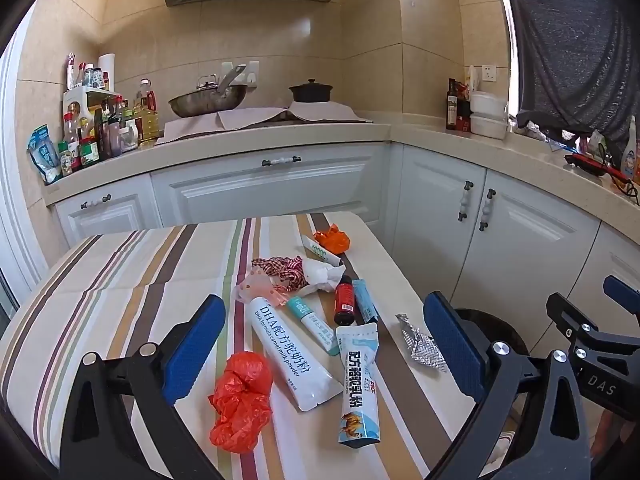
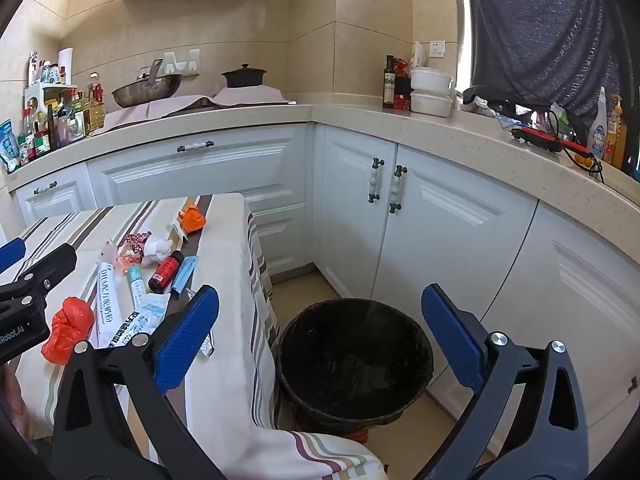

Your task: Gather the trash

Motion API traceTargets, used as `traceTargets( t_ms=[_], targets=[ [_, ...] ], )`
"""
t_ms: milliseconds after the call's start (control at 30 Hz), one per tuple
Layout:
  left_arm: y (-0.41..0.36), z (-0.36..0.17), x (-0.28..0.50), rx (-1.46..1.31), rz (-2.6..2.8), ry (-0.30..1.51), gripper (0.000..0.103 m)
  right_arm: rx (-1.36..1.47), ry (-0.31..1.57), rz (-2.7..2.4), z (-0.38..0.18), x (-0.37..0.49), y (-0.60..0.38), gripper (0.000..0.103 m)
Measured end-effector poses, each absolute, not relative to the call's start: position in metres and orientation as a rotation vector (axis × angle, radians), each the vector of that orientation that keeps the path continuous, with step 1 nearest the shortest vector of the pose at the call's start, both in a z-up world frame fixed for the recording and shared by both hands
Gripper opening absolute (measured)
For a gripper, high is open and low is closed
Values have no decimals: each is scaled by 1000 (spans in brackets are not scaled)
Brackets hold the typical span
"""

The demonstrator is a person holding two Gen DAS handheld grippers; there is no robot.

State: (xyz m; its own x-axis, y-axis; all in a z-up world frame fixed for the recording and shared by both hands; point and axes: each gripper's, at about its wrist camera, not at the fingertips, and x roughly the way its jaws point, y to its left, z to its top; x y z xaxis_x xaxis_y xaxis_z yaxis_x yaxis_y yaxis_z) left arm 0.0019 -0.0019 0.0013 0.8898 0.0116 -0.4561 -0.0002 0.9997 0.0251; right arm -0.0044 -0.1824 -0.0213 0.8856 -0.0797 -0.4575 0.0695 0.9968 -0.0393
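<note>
Trash lies on a striped tablecloth: a crumpled red plastic bag, a white DHA milk-powder sachet, a blue-and-white sachet, a red bottle, crumpled foil, white tissue and an orange wrapper. My left gripper is open and empty above the near trash. My right gripper is open and empty over the black lined bin on the floor right of the table. The red bag also shows in the right wrist view.
White cabinets and a beige L-shaped counter stand behind the bin. A wok and a dark pot sit on the stove, condiment bottles at far left. The left gripper's body shows in the right wrist view.
</note>
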Motion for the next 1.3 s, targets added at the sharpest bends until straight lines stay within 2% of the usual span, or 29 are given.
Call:
traceTargets(
  t_ms=[1300],
  targets=[
    [11,-7,1,6,13,483,97,-19,481,-76,-20,-3,-180,99]
  ],
)
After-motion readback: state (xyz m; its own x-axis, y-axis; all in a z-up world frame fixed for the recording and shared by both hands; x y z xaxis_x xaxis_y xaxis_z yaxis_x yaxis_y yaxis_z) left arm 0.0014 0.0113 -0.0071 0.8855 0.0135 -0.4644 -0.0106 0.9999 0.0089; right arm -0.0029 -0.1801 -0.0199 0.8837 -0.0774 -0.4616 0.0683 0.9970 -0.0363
